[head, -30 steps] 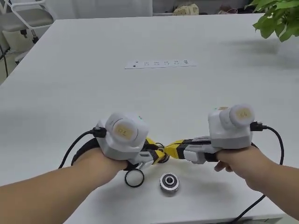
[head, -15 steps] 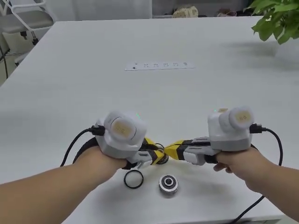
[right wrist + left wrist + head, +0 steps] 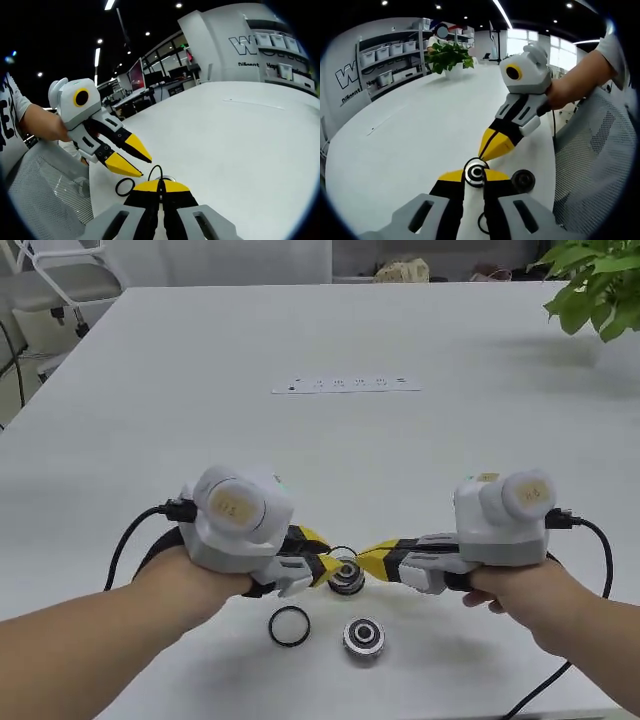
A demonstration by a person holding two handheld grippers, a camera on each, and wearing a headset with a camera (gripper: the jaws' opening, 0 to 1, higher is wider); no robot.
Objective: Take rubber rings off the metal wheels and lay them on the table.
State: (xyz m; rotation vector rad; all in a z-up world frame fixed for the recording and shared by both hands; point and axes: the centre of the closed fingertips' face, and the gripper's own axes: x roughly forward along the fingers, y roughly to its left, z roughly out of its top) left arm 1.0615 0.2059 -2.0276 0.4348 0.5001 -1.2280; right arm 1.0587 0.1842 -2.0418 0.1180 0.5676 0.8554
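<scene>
My left gripper is shut on a small metal wheel, which sits between its yellow tips. From the other side my right gripper meets it tip to tip. Its jaws are shut on a thin black rubber ring, which loops up off the wheel. On the table just in front of me lie a loose rubber ring and a second metal wheel with no ring on its rim.
The white table stretches far ahead. A white power strip lies mid-table and a potted plant stands at the far right. The table's near edge is close below the wheel, and cables trail from both grippers.
My left hand has swung a little to the left, so the held wheel shows more between the tips. The loose ring and bare wheel have stayed where they were.
</scene>
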